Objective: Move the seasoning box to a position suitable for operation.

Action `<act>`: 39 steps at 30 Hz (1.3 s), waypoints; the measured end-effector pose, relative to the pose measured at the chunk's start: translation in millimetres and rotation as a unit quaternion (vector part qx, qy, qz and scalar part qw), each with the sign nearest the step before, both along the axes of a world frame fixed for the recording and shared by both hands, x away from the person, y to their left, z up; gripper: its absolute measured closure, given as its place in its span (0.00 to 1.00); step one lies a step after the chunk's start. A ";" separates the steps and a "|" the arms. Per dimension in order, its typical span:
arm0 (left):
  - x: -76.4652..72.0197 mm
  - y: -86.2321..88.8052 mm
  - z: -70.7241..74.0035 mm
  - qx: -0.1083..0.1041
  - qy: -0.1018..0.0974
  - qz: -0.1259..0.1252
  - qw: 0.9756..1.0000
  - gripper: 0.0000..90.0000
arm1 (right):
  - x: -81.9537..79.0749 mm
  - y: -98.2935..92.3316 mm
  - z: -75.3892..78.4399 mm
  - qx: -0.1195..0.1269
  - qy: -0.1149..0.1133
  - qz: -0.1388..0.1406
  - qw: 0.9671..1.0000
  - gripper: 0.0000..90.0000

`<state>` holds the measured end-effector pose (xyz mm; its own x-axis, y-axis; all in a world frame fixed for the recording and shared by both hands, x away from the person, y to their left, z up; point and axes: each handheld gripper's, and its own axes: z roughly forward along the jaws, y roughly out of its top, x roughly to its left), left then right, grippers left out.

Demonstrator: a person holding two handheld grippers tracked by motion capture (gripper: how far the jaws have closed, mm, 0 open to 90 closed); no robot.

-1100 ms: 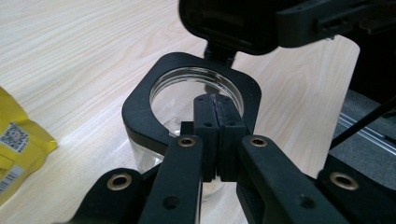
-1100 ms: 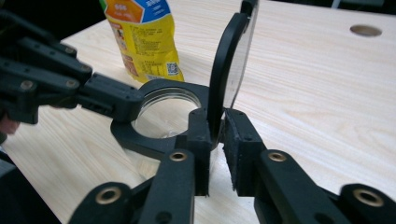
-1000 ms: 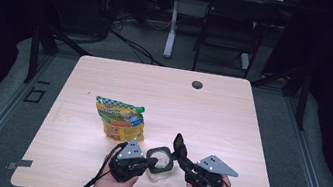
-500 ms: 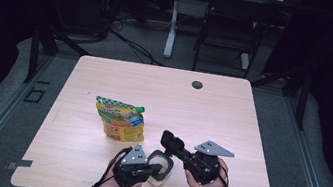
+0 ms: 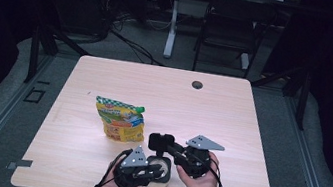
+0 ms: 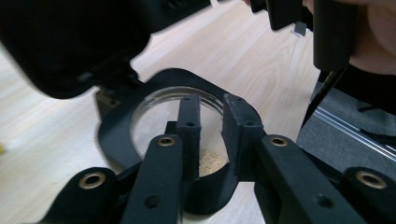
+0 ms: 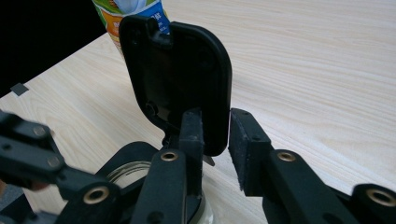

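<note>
Jar (image 5: 161, 167) on the bench (image 5: 231, 119), directly ahead of the left gripper (image 5: 158, 172), tips at its mouth. Hinged black lid (image 5: 161, 142) stands raised just beyond the tips of the right gripper (image 5: 173, 150).

Change noted: both grippers have just been opening. A second ago the lid was up between the two grippers. It is now carried further over, away from the right hand, and the jar mouth is uncovered.

Left gripper (image 6: 212, 107): jaws part open, one reaching over the glass rim (image 6: 154, 116), pale crumbs seen in the gap. No pad is seen pressing, so the grip is judged released.

Right gripper (image 7: 215, 121): jaws moderately apart, lid (image 7: 177, 70) upright just ahead of them, its lower edge in the gap. It is judged let go.

Bag (image 5: 119, 119) lies untouched beyond the left gripper, apart from the jar.

Judgement: opening step looks done. The lid appears to stay up unaided, and the jar is ready for filling or emptying
</note>
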<state>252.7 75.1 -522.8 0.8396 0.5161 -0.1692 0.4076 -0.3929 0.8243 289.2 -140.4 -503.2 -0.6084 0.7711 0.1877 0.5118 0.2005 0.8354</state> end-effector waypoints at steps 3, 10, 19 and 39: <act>-0.6 11.4 7.1 -0.001 -0.005 0.009 1.000 0.83 | -3.5 -1.6 0.1 0.003 -0.001 0.000 1.000 0.83; 1.1 53.3 22.1 -0.006 -0.019 0.048 0.999 0.77 | -11.6 -8.2 5.8 -0.007 -0.010 -0.005 1.000 0.81; 13.4 109.7 29.8 -0.004 -0.027 0.103 0.994 0.69 | -22.9 -19.6 6.8 -0.014 -0.012 -0.008 1.000 0.79; 46.1 168.6 42.9 -0.021 -0.019 0.184 0.983 0.59 | -12.5 -4.8 39.2 -0.017 -0.050 0.018 0.998 0.75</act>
